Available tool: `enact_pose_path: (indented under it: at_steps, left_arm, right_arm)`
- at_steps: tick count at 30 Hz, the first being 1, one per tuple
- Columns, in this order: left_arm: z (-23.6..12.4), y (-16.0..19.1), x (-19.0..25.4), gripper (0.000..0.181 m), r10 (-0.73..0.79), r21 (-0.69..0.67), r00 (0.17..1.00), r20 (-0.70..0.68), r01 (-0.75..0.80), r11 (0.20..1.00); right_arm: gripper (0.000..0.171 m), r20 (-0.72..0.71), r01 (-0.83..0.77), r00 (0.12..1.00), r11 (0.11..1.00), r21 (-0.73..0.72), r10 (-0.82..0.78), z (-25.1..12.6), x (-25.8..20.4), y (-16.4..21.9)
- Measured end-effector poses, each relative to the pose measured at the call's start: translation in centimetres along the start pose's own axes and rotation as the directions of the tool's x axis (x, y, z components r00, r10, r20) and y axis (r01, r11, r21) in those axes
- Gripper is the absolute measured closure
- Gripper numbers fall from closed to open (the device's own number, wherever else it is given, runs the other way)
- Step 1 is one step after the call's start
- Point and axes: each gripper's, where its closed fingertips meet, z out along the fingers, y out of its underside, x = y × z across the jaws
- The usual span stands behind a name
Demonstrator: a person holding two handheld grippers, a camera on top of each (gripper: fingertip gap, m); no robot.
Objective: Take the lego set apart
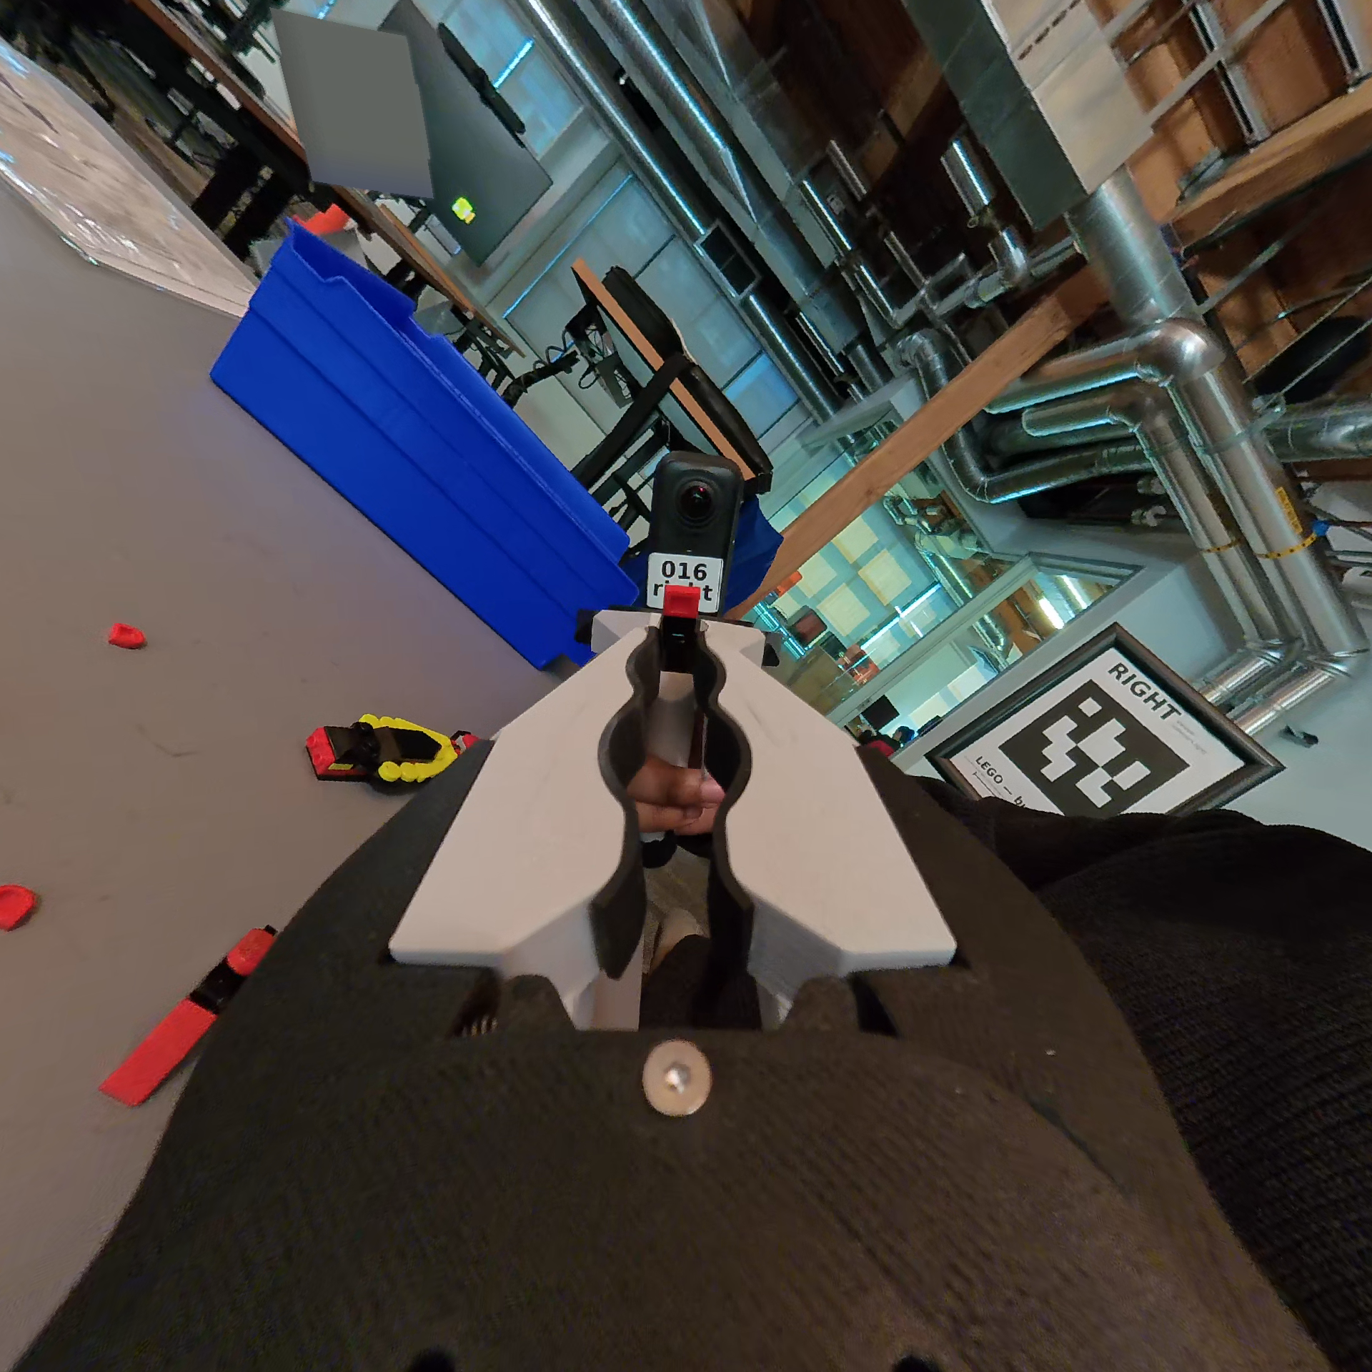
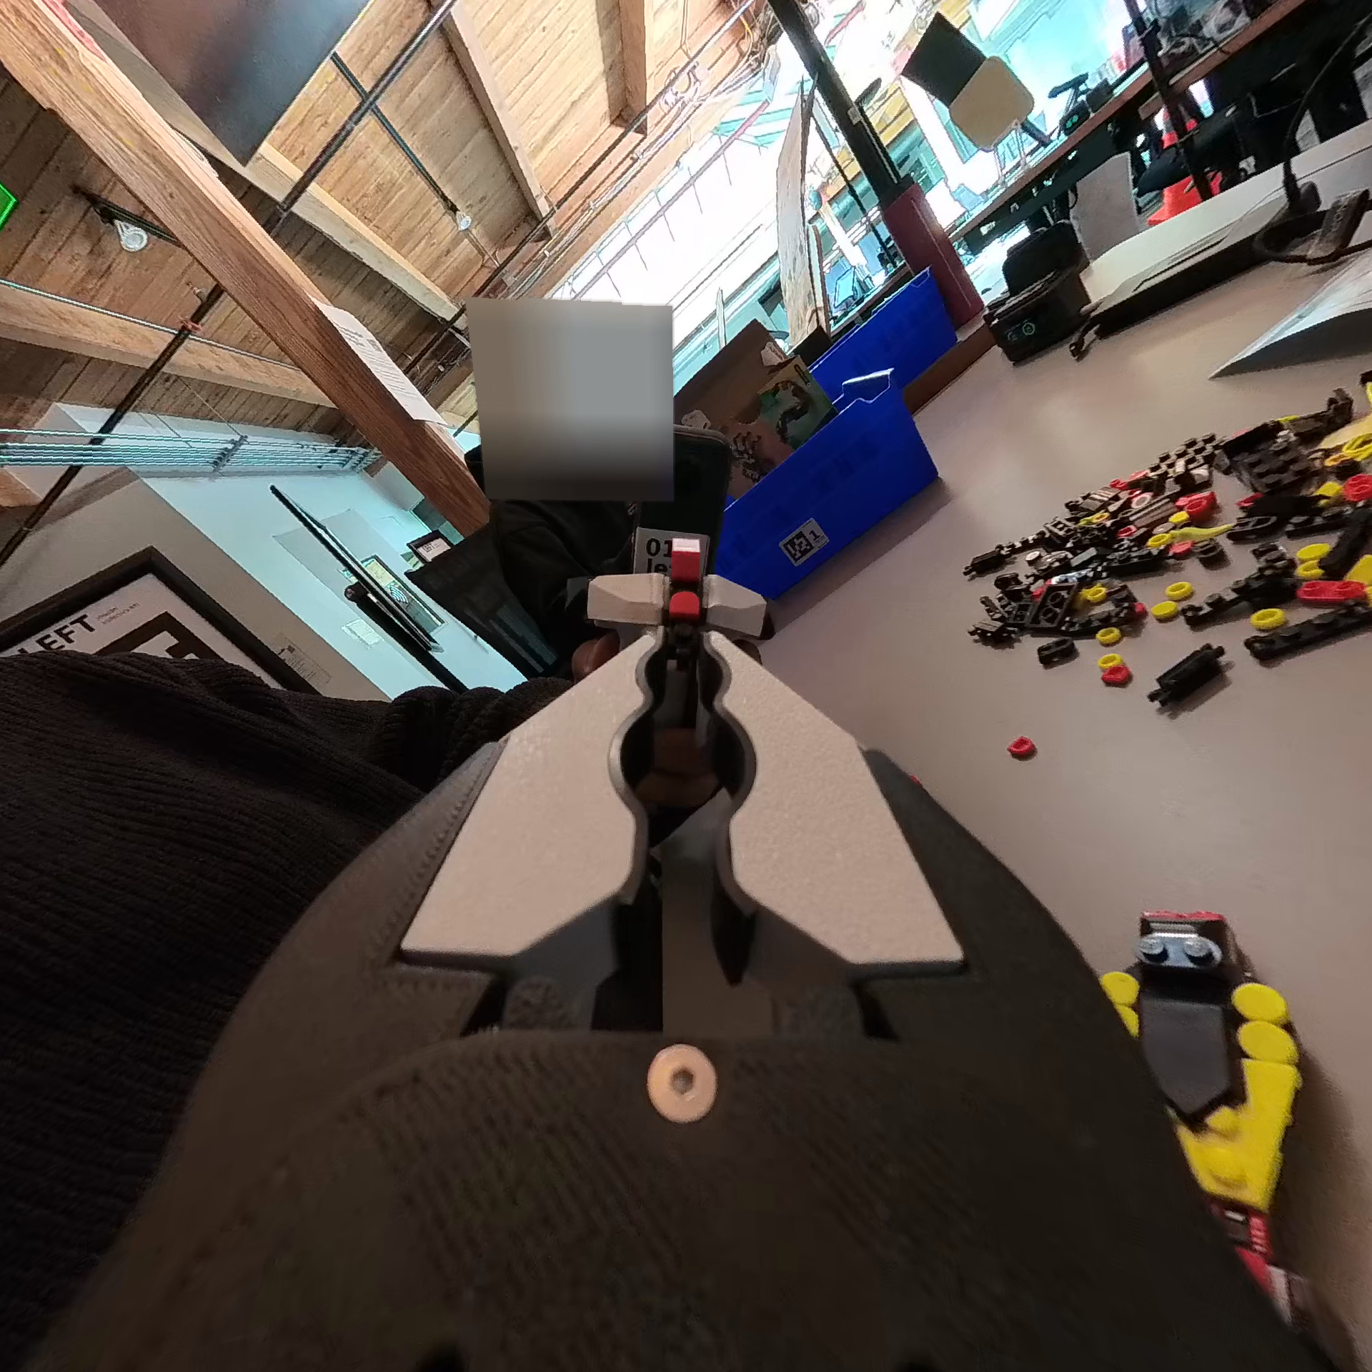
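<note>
The two grippers meet tip to tip in the air above the grey worktop (image 1: 185, 520), each pointing at the other. The left gripper (image 1: 677, 638) has its jaws clenched on a small black and red lego piece (image 1: 678, 603), and the right gripper (image 2: 681, 631) pinches the same little piece from the opposite side, its red brick (image 2: 684, 568) standing up just past the tips (the far gripper's white fingers cross behind it in each wrist view). Below them a partly built yellow, black and red lego model (image 1: 386, 748) lies flat on the worktop, close beside the right gripper's body. A long red lego bar (image 1: 185, 1017) lies near the left gripper, with two small red bits (image 1: 126, 635) well apart from it on the open surface. Farther along the worktop a loose heap of black, yellow and red lego pieces (image 2: 1188, 564) is spread out, one stray red piece (image 2: 1021, 747) lying short of it. A blue bin (image 1: 416, 445) stands at the worktop's far edge, and a second blue bin (image 2: 824, 497) stands with a box inside it.
</note>
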Motion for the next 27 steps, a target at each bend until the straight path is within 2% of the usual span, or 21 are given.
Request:
enact_pose_path:
  at_steps: [20,27]
  left_arm:
    - [0.03,0.08,-0.04,0.174,0.0,-0.005,1.0,0.004,0.0,1.0]
    - [-0.12,-0.16,0.04,0.178,-0.004,0.007,1.0,-0.005,0.004,1.0]
  right_arm:
    - [0.165,0.002,-0.002,1.0,1.0,0.021,0.002,-0.16,-0.01,-0.37]
    - [0.165,0.004,-0.005,1.0,1.0,0.02,0.005,-0.11,0.0,-0.31]
